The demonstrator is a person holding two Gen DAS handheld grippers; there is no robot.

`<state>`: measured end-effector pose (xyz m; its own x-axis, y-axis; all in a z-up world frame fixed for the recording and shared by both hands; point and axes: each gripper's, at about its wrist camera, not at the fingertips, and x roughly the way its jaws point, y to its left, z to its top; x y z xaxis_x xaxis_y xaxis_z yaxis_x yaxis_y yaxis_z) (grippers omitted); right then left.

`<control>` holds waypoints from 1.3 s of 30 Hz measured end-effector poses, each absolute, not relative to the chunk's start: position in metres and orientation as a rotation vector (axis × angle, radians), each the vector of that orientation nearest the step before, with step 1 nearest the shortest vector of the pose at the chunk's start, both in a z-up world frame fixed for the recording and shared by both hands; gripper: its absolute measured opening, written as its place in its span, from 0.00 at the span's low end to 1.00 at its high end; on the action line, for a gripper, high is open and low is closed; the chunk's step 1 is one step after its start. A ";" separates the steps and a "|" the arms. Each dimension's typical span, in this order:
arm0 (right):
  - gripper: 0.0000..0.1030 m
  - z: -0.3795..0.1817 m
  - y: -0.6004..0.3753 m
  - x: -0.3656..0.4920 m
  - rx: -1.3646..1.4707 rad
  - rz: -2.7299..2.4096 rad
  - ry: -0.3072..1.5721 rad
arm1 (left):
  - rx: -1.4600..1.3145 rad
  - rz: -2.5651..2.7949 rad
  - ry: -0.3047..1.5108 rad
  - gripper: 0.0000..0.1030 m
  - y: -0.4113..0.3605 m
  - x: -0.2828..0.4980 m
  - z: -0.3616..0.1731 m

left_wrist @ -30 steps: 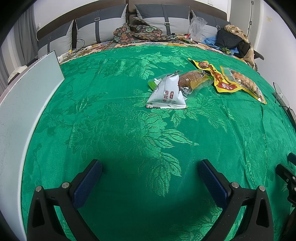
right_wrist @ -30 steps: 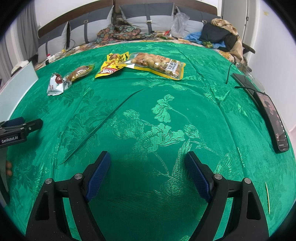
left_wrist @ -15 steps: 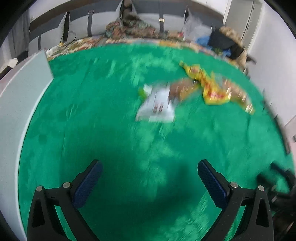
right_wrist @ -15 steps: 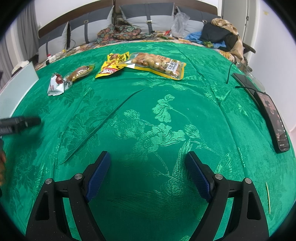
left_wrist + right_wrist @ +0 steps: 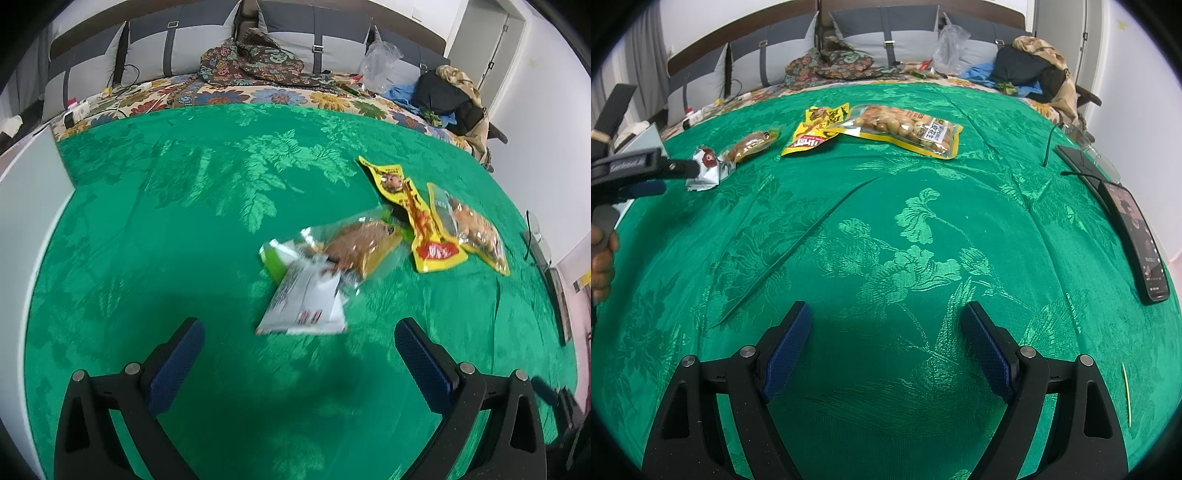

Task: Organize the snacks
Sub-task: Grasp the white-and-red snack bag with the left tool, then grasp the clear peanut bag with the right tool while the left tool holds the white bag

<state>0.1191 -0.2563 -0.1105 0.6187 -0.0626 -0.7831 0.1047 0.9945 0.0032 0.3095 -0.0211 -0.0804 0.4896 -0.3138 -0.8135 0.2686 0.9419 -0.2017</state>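
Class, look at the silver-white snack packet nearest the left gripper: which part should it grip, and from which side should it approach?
Probably the silver-white packet by its near, flat sealed edge, coming from above and in front with the left gripper, jaws wide open. The far end lies against the clear-wrapped brown snack, so that side is crowded; the near edge sits free on the green cloth.

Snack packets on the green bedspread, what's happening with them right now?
A person holds a gripper in each hand, and neither grips anything yet. The left gripper is open, aimed at the white packet, which overlaps a clear-wrapped pastry. The yellow packet and the bag of nuts lie beyond. The right gripper is open over bare green bedspread. Nothing looks sorted yet.
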 end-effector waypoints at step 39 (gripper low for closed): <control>0.84 -0.111 -0.256 0.119 0.053 -0.093 0.895 | 0.105 -0.250 0.947 0.99 0.027 0.211 -0.106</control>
<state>0.1193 -0.2565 -0.1111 0.6218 -0.0589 -0.7810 0.1033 0.9946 0.0073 0.2107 0.0266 -0.1059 0.5582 -0.1654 -0.8130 0.2571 0.9662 -0.0201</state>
